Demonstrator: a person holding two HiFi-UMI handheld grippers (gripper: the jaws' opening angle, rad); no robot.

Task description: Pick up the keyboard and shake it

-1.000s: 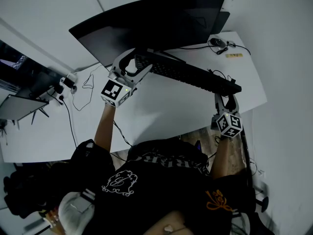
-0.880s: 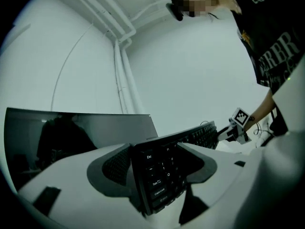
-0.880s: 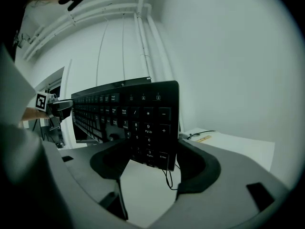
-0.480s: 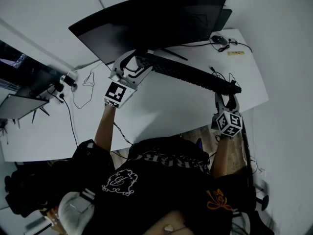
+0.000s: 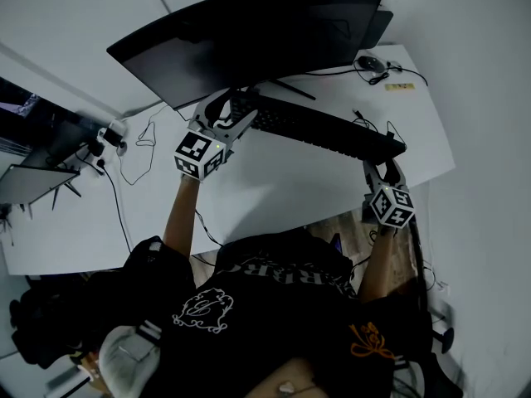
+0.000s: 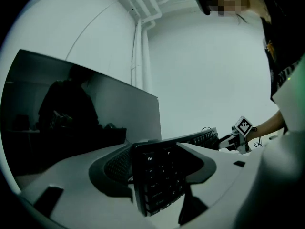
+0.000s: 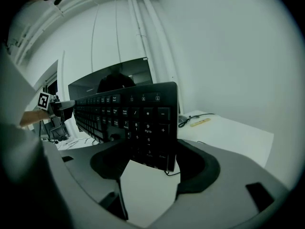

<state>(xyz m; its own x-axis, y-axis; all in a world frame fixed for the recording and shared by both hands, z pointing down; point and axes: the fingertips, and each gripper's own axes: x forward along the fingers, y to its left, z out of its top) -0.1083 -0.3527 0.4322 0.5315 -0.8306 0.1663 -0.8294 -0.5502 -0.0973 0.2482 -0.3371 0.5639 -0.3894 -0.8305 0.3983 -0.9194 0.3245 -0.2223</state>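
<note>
The long black keyboard [image 5: 319, 127] hangs above the white desk [image 5: 274, 191], in front of the monitor, held by its two ends. My left gripper [image 5: 228, 110] grips the Esc end [image 6: 159, 180] and its jaws are closing on it. My right gripper [image 5: 381, 166] is clamped on the number-pad end [image 7: 143, 128]. In the left gripper view the right gripper [image 6: 240, 133] shows at the keyboard's far end. In the right gripper view the left gripper [image 7: 47, 101] shows at the far end, and the keyboard is tilted with its keys toward the camera.
A wide curved monitor [image 5: 249, 36] stands just behind the keyboard. A mouse [image 5: 371, 63] with its cable and a small yellow strip [image 5: 400, 87] lie at the desk's back right. Loose cables [image 5: 149, 135] and a dark flat device [image 5: 33, 181] sit on the left.
The keyboard has shifted slightly between the two grippers, its left end rocking up and back. Both grippers stay on its ends.
</note>
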